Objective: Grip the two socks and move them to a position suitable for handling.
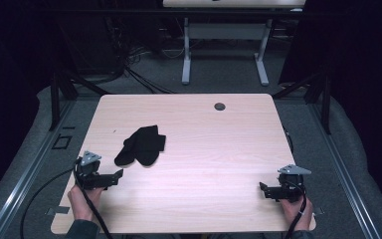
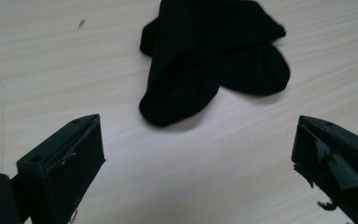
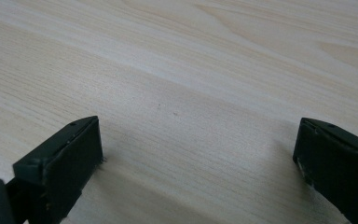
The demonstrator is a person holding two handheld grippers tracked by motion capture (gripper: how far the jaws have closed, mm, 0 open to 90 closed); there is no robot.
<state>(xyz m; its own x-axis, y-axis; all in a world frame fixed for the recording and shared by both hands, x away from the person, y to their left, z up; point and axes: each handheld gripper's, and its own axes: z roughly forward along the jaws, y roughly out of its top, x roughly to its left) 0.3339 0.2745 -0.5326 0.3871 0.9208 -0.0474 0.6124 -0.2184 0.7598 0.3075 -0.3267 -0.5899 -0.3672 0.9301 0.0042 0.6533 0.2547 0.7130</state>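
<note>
The left gripper (image 1: 118, 174) is aiming spread fingers at the crumpled black fabric socks (image 1: 142, 145), seemingly for pickup; the right gripper (image 1: 262, 188) is resting wide-fingered on the pale wooden worktop (image 1: 219, 149).

Left gripper (image 1: 119, 174): black body, two blocky black jaws, a grey three-cornered plate on top with small dark holes.
Left jaws, close up (image 2: 198, 163): matt black blocks; a screw hole on the top face of one, a brass-coloured fitting at its base, torn black padding on the other.
Left cable: black, trailing in a long loop off the bench's near left corner.
Right gripper (image 1: 262, 188): black body, the same grey plate on top.
Right jaws, close up (image 3: 198, 161): black blocks with pale scuffed edges and small screw holes.
Right cable: black, running back along the wrist.
Left sleeve (image 1: 82, 230): dark grey-green cuff.
</note>
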